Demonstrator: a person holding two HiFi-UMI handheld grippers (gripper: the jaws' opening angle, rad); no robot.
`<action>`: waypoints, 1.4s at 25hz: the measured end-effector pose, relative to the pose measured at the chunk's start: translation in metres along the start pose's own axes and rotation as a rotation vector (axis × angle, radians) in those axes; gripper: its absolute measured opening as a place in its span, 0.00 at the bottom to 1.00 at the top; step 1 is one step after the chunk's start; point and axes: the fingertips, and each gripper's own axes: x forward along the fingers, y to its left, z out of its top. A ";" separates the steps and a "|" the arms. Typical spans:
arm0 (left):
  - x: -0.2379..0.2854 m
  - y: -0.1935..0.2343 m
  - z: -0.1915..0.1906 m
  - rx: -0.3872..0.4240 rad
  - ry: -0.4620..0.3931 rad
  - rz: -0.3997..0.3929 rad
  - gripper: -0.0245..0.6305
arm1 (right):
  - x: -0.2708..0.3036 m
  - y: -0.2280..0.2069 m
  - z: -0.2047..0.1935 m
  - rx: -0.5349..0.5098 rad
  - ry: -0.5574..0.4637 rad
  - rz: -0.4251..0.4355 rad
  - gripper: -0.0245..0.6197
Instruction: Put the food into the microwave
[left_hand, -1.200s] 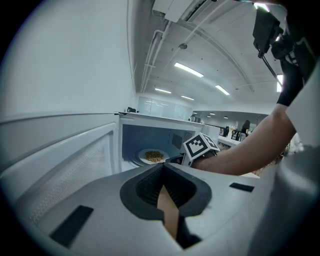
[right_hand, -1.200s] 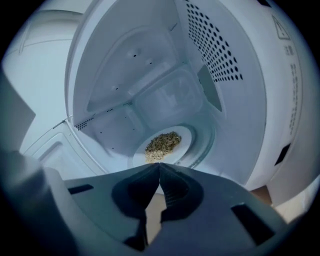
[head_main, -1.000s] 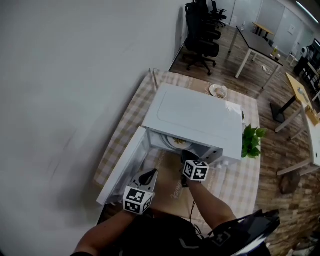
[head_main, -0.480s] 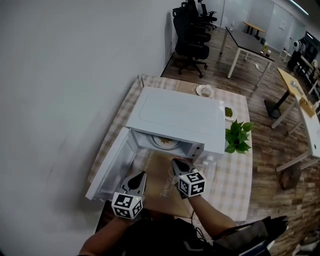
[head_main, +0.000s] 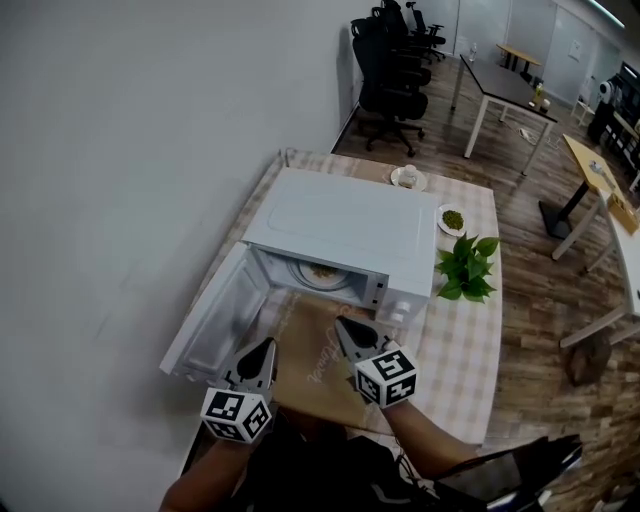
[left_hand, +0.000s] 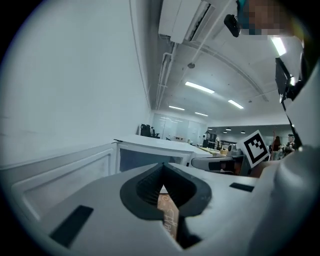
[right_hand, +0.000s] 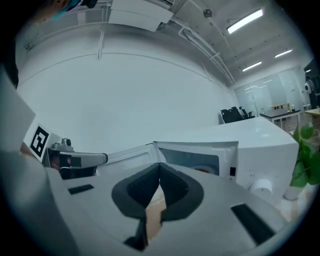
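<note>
The big white wall (head_main: 120, 200) is on the far left, and the open microwave door (head_main: 213, 328) hangs out close to it. There is not much room on that side, so the door can only swing back toward the box.

The left gripper (head_main: 268, 346) is just beside the door's free edge. Its jaws are pressed together and hold nothing. I think the job now is to shut the door. A good way is to push flat on the outside of the door near its free edge, slow and steady, until it meets the front.

The microwave (head_main: 340, 225) sits in the middle of the table (head_main: 462, 352). The plate of food (head_main: 320, 272) is already inside, on the floor of the box, well back from the opening. So the door should not bump it.

In front of the opening lies a brown paper mat (head_main: 312, 356). The right gripper (head_main: 341, 323) hangs over it. Its jaws are closed tight too, with nothing in them. It should keep clear of the opening so the door does not hit it.

On the right, a green plant (head_main: 465, 270) stands just beside the microwave's corner, and a small bowl of green bits (head_main: 452, 219) is behind it. The table edge is near there, so big swings that way could knock things off.
</note>
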 end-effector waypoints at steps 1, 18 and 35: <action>-0.003 -0.003 0.002 0.015 0.000 0.009 0.05 | -0.005 0.003 0.005 -0.008 -0.008 0.005 0.05; -0.085 -0.007 0.049 0.051 -0.102 -0.011 0.05 | -0.054 0.091 0.060 -0.082 -0.136 0.024 0.05; -0.132 0.016 0.045 0.076 -0.134 -0.058 0.05 | -0.067 0.152 0.055 -0.127 -0.112 -0.032 0.05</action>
